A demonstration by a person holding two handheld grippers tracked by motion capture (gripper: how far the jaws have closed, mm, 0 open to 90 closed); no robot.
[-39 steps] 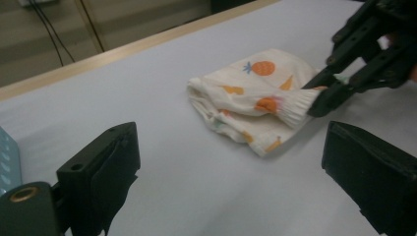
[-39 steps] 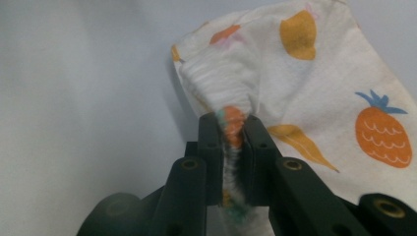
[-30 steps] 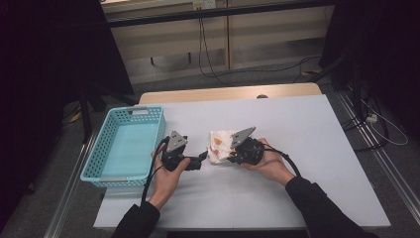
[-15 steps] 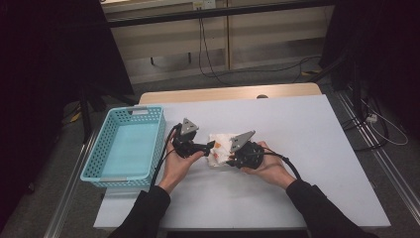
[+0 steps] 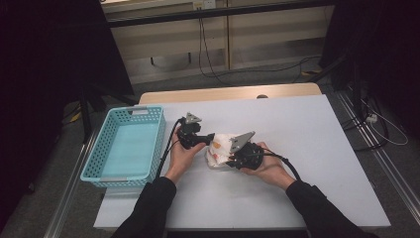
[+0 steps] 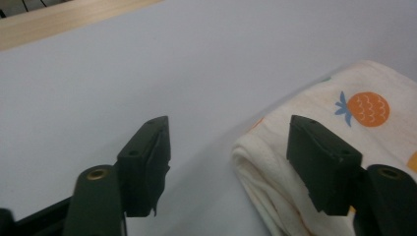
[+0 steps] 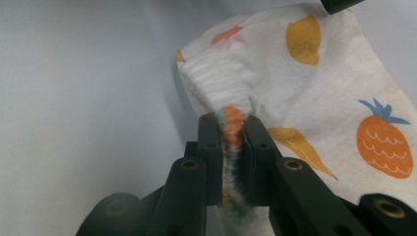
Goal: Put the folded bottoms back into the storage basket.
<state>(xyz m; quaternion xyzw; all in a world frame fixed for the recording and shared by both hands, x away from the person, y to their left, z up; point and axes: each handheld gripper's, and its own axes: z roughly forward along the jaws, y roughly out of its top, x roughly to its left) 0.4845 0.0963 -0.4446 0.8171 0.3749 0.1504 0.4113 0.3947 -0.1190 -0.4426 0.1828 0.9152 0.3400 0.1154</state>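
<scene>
While a turquoise basket (image 5: 126, 148) sits hollow at the table's (image 5: 307, 148) left edge, a folded fruit-print cloth (image 5: 220, 148) lies mid-table, its length running left to right. The right gripper (image 7: 231, 142) pinches its bunched edge; the left gripper (image 6: 228, 157), just narrowing, straddles a corner without touching.

We are seeing a folded cream cloth (image 5: 219, 148) printed with orange pineapples and yellow fruit, lying bunched near the table's middle, right of the basket, one edge pinched upward into ridged folds.
</scene>
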